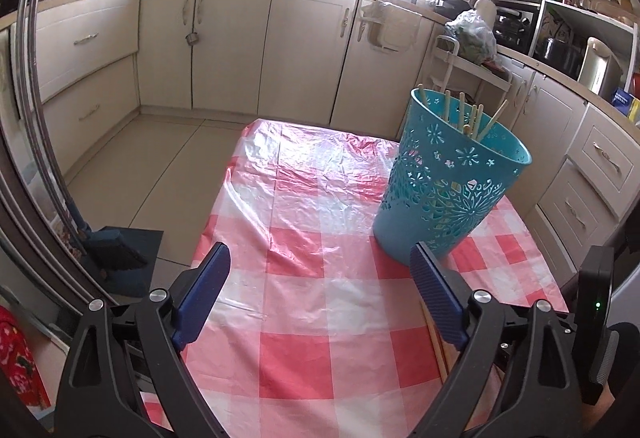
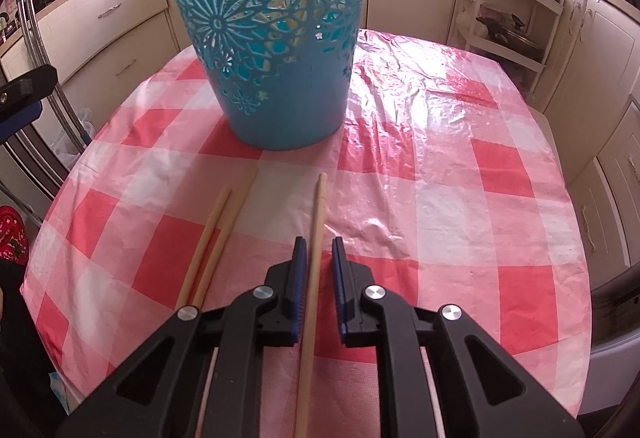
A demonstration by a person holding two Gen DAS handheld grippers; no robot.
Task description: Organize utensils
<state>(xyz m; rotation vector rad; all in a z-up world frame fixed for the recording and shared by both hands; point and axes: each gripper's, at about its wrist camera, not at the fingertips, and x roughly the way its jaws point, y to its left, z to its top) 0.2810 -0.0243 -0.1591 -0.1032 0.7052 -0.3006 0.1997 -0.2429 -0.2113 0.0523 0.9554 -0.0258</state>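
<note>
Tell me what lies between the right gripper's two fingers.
In the right wrist view, one wooden chopstick runs lengthwise through the right gripper, pointing toward the blue basket; the jaws stand slightly apart around it.

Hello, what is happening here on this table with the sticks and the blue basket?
A person with a gripper in each hand is putting chopsticks into the blue basket, which already holds several. The right gripper straddles one chopstick lying on the checked tablecloth, jaws narrow but not yet closed on it. Two more chopsticks lie to its left. The left gripper hovers wide open and empty beside the basket.
</note>
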